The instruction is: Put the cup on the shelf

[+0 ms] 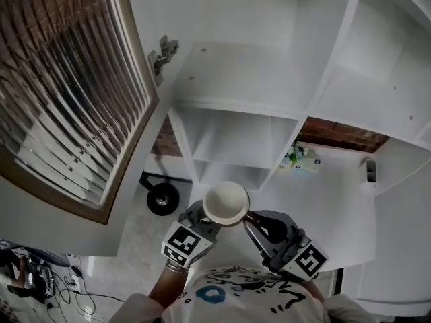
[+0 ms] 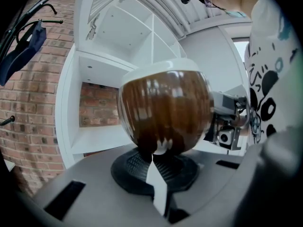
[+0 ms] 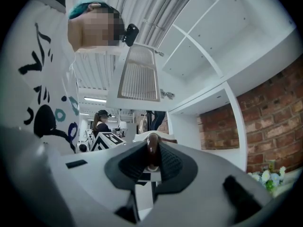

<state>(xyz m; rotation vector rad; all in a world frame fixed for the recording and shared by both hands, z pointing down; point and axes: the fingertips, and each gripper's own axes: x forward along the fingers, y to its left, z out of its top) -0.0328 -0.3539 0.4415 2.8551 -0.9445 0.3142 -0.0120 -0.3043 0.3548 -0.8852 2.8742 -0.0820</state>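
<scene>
Pinching the handle of the brown cup (image 1: 226,202), the right gripper (image 1: 253,219) holds it near the shelf (image 1: 237,110), the closed left gripper (image 1: 199,214) touching its base.

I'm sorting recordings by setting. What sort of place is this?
Probably a lab or studio mock-up rather than a home. There is nearly empty white shelving against a brick wall, and another person stands among equipment under strip lights behind.

White shelf unit (image 1: 229,136), many open compartments. Red brick wall (image 1: 343,134) shows behind backless bays. Cabinet door (image 1: 67,93) stands open at left: ribbed glass, wood frame, metal hinge (image 1: 161,58) at corner. Small flowers (image 1: 300,159) on lower shelf. Pale floor (image 1: 141,227); black wheel (image 1: 162,199), cables (image 1: 74,288). Strip light (image 3: 94,100) overhead.
</scene>
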